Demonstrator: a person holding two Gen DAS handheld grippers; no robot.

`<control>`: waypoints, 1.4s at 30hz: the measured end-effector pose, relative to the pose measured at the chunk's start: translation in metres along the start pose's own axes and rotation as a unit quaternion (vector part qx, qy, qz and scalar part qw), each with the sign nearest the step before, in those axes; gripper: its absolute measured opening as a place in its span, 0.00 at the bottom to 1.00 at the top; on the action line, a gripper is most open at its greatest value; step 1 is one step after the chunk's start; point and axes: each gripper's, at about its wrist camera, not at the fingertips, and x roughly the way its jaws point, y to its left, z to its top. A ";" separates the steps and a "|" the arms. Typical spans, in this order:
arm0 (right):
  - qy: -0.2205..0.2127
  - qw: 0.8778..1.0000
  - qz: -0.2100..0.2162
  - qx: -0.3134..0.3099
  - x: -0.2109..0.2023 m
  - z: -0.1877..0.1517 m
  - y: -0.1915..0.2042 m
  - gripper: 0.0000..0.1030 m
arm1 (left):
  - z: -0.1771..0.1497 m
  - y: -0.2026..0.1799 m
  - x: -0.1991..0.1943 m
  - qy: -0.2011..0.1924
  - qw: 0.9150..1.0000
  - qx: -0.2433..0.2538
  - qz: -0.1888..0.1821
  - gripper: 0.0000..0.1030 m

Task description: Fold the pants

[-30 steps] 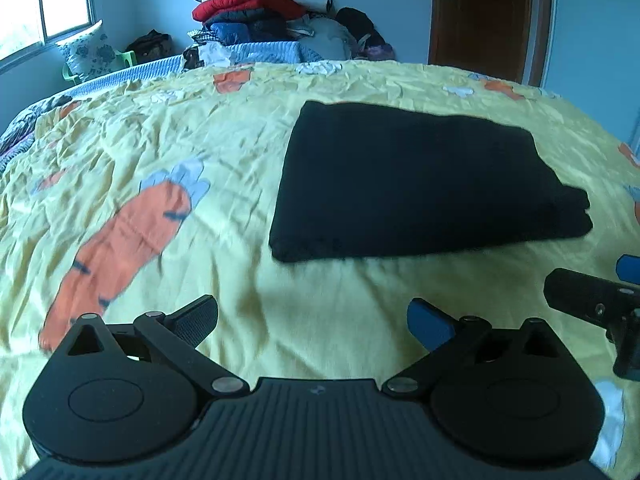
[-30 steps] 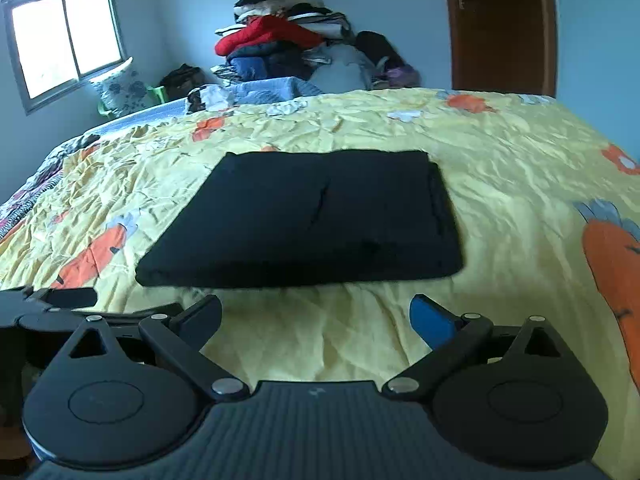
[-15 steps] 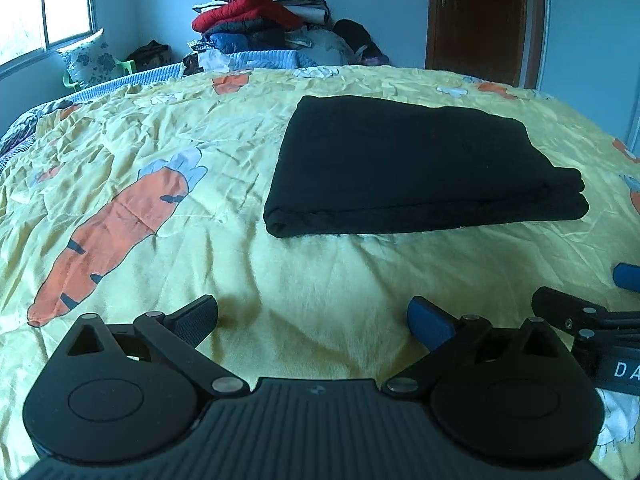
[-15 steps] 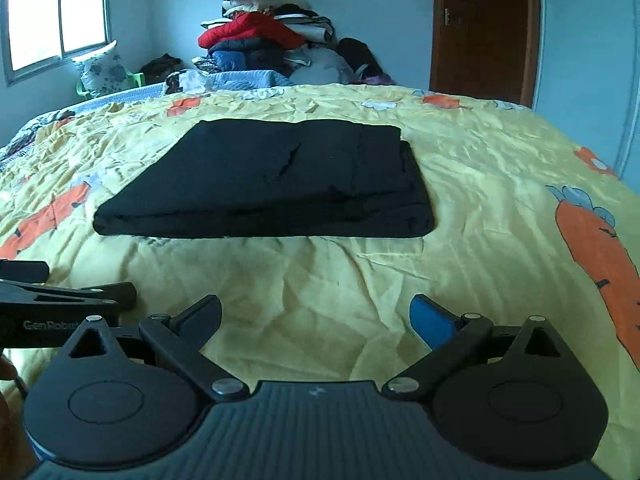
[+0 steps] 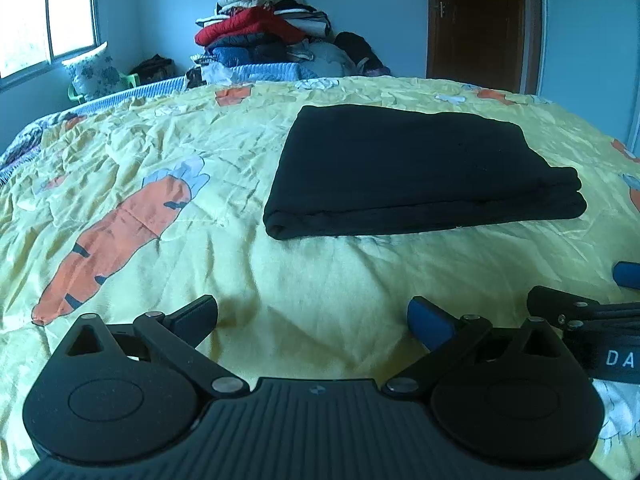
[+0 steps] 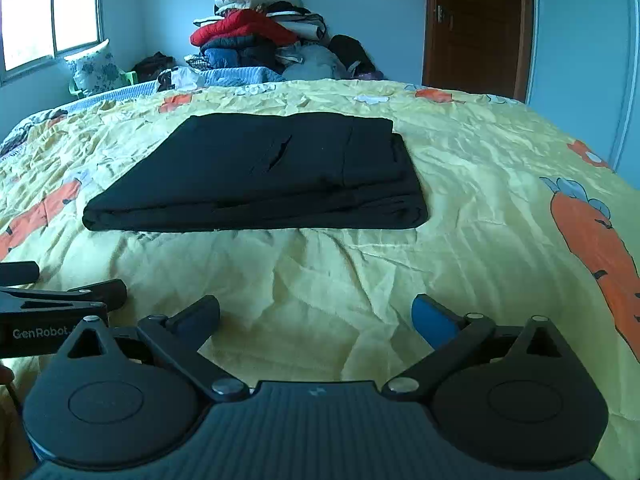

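We see the black pants [image 5: 416, 172] lying folded into a flat rectangle on the yellow carrot-print bedspread [image 5: 320, 280], ahead of both tools and apart from them. Our left tool [image 5: 312, 316] and right tool [image 6: 316, 316] hover low over the bedspread, side by side, each with fingers spread wide and gripping nothing.
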 end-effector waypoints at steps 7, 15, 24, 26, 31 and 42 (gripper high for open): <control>0.007 1.000 -0.001 -0.004 0.002 0.000 0.002 1.00 | 0.000 0.001 0.001 0.002 1.000 -0.004 -0.006 1.00; 0.008 1.000 -0.002 -0.007 0.002 -0.001 0.003 1.00 | -0.001 0.005 0.002 0.005 1.000 -0.014 -0.013 1.00; 0.008 1.000 -0.003 -0.008 0.002 -0.001 0.004 1.00 | -0.002 0.002 0.001 -0.002 1.000 -0.007 0.000 1.00; 0.008 1.000 -0.003 -0.008 0.003 -0.001 0.004 1.00 | -0.002 0.003 0.001 0.000 1.000 -0.011 -0.002 1.00; 0.009 1.000 -0.009 -0.010 0.003 -0.002 0.005 1.00 | -0.002 0.006 0.001 0.004 1.000 -0.024 -0.006 1.00; 0.011 1.000 -0.008 -0.010 0.004 -0.002 0.005 1.00 | -0.002 0.008 0.003 0.008 0.999 -0.032 -0.013 1.00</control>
